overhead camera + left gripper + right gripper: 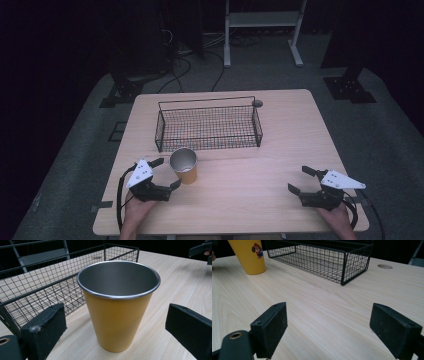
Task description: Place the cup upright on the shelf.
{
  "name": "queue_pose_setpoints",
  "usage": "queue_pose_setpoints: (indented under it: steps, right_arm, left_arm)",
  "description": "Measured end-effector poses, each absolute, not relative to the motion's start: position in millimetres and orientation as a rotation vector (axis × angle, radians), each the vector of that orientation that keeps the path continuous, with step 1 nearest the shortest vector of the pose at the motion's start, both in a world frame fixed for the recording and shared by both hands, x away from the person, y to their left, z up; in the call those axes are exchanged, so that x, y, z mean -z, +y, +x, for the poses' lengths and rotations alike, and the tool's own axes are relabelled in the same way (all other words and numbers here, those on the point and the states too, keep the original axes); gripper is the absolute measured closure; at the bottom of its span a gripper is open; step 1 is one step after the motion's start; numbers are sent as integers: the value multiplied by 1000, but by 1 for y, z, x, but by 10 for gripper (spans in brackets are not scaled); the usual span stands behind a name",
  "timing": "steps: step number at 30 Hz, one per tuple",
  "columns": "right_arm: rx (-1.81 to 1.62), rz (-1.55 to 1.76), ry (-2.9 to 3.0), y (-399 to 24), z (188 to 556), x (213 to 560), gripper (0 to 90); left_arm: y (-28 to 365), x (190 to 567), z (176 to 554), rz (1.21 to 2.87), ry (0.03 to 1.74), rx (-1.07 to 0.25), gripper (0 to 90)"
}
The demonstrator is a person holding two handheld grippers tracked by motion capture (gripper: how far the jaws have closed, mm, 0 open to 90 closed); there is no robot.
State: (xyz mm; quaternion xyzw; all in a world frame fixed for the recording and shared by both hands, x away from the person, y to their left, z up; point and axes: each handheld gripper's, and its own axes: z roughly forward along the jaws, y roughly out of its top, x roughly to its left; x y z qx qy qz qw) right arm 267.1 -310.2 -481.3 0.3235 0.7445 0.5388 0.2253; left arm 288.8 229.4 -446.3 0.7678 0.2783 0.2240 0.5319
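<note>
A yellow cup (184, 167) with a steel inside stands upright on the wooden table (250, 170), just in front of the black wire basket (207, 124). My left gripper (166, 173) is open, its jaws reaching toward the cup from the left, one on each side and not touching. The left gripper view has the cup (118, 305) close between the two black jaws. My right gripper (302, 179) rests open near the table's right front, with nothing between its jaws. In the right gripper view the cup (249, 255) bears a small cartoon print, and the basket (319, 257) lies beyond.
A round hole (257, 103) sits in the table behind the basket's right end. Beyond the table stand a white rack (262, 27), cables on the floor and dark stand bases (349, 89). Bare wood stretches between the two grippers.
</note>
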Motion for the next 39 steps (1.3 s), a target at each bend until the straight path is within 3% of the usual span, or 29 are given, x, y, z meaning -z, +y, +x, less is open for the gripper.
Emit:
queue_pose_setpoints:
  steps: [39]
  right_arm:
    - [-1486, 891, 2055, -310, 267, 481, 136]
  left_arm:
    - [199, 449, 316, 1844, 646, -480, 23]
